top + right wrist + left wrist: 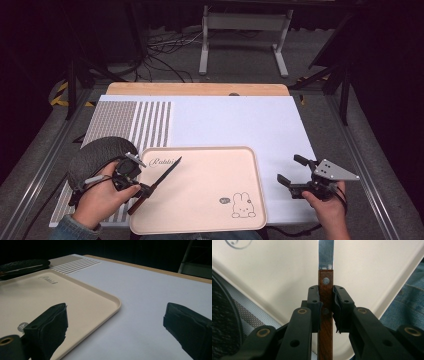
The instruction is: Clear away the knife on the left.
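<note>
The left tongs (326,303) clamp the knife (159,182) by its wooden handle, blade slanting far-right over the tray's (210,220) near-left corner; the right tongs (294,176) wait apart, right of it.

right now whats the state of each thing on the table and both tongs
knife: clamped by its wooden handle, blade pointing over the tray
left tongs: shut on the knife handle
right tongs: open, holding nothing, beside the tray
tray: flat on the table, nothing lying in it
grey dish: resting left of the tray
</note>
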The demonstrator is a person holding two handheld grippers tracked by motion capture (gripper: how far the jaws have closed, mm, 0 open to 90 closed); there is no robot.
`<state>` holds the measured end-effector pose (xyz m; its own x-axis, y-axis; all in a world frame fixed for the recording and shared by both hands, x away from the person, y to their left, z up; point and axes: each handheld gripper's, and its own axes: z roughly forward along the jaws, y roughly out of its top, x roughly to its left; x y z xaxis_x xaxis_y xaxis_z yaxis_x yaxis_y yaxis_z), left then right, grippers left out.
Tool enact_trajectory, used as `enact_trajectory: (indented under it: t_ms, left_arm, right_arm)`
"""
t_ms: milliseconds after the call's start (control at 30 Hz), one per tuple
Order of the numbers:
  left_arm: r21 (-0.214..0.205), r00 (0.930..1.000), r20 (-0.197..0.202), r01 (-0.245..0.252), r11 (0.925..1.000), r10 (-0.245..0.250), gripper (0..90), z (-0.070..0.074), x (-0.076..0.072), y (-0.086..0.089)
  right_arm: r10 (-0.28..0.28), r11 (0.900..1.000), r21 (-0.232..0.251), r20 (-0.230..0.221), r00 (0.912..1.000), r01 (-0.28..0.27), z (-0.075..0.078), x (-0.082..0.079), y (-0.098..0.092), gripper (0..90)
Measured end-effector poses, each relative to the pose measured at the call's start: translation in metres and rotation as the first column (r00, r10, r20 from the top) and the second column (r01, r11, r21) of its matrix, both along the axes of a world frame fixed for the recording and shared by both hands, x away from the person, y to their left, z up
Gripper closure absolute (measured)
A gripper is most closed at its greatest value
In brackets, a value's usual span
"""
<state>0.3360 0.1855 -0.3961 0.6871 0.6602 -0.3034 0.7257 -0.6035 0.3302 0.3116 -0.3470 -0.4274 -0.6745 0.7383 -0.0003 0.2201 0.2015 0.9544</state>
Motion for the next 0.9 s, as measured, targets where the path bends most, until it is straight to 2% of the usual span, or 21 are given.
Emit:
enact_trajectory:
  t_ms: [267, 400, 500, 667, 800, 833, 900]
  left_arm:
    - [-0.016, 0.9959, -0.072, -0.056, 0.9983, 0.055, 77.7, -0.009, 0.004, -0.006]
    - [0.015, 0.9958, -0.064, -0.064, 0.9978, 0.065, 77.7, -0.013, 0.005, -0.011]
    - [0.036, 0.9945, -0.087, -0.056, 0.9978, 0.059, 77.7, -0.016, 0.006, -0.017]
    - [0.034, 0.9915, -0.114, -0.06, 0.9976, 0.063, 77.7, -0.019, 0.006, -0.022]
    - [0.051, 0.9936, -0.093, -0.06, 0.9969, 0.065, 77.7, -0.02, 0.007, -0.024]
    - [0.062, 0.9933, -0.097, -0.056, 0.9965, 0.062, 77.7, -0.021, 0.008, -0.025]
    - [0.057, 0.9922, -0.107, -0.059, 0.9966, 0.064, 77.7, -0.023, 0.008, -0.025]
  right_arm:
    - [0.003, 1.0, -0.001, -0.003, 1.0, -0.003, 0.0, 0.0, 0.001, 6.1]
    - [0.004, 1.0, 0.001, -0.003, 1.0, -0.004, 0.0, 0.0, 0.001, 6.1]
    - [0.005, 1.0, 0.005, -0.003, 1.0, -0.005, 0.0, 0.0, 0.0, 6.2]
    - [0.012, 0.9999, 0.01, 0.003, 0.9999, -0.012, 0.0, 0.0, 0.0, 6.5]
    - [0.013, 0.9999, 0.01, 0.0, 0.9999, -0.013, 0.0, 0.0, 0.0, 6.5]
    - [0.012, 0.9999, 0.009, 0.0, 0.9999, -0.012, 0.0, 0.0, 0.0, 6.5]
    - [0.014, 0.9999, 0.01, -0.001, 0.9999, -0.014, 0.0, 0.0, 0.0, 6.4]
